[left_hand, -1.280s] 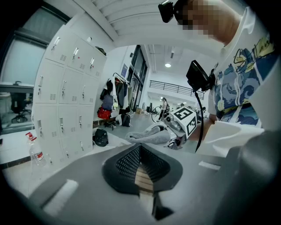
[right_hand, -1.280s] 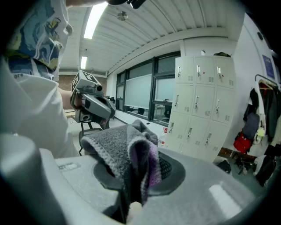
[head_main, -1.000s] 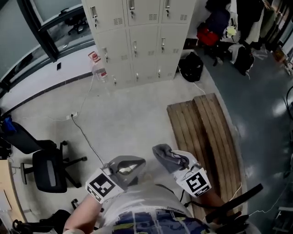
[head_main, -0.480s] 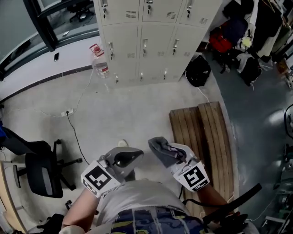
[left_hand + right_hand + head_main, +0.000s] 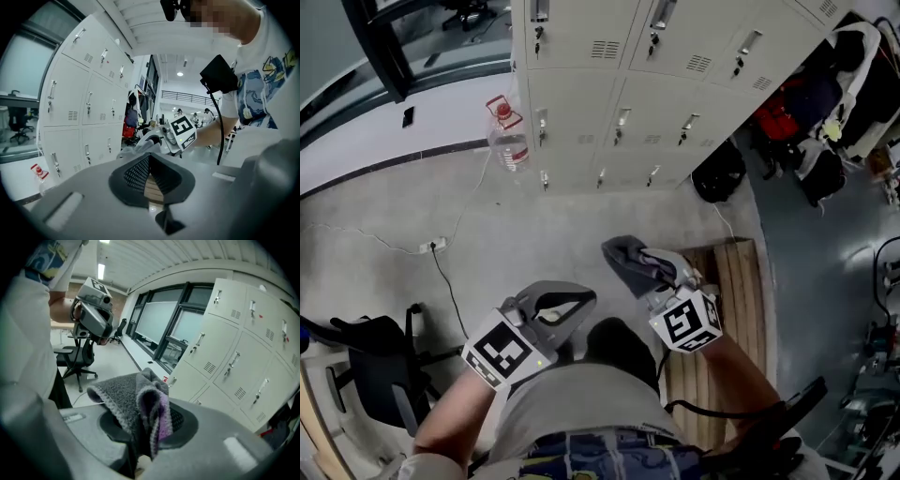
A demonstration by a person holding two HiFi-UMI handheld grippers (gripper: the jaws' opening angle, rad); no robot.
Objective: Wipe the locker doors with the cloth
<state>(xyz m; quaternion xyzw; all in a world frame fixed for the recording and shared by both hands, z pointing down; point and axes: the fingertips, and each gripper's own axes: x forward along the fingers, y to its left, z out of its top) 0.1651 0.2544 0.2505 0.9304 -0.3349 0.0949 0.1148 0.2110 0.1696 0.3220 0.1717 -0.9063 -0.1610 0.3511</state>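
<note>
We have the cloth (image 5: 126, 399) clamped in the right gripper (image 5: 649, 277), jaws closed on it, with its folds bunched above the jaws at centre frame. Left gripper (image 5: 149, 158) has its jaws pinched together on nothing. Lockers (image 5: 619, 112) run along the top of the head view, well apart from the cloth

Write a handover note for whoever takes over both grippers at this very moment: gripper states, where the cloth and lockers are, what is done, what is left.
Left gripper: fingers together, nothing between them.
Right gripper: shut on the grey cloth, which bunches up above the fingers.
Lockers: ahead of both grippers, doors closed; the cloth is apart from them.
Done: cloth is in hand.
Left: carry the cloth to the locker doors and wipe them.
</note>
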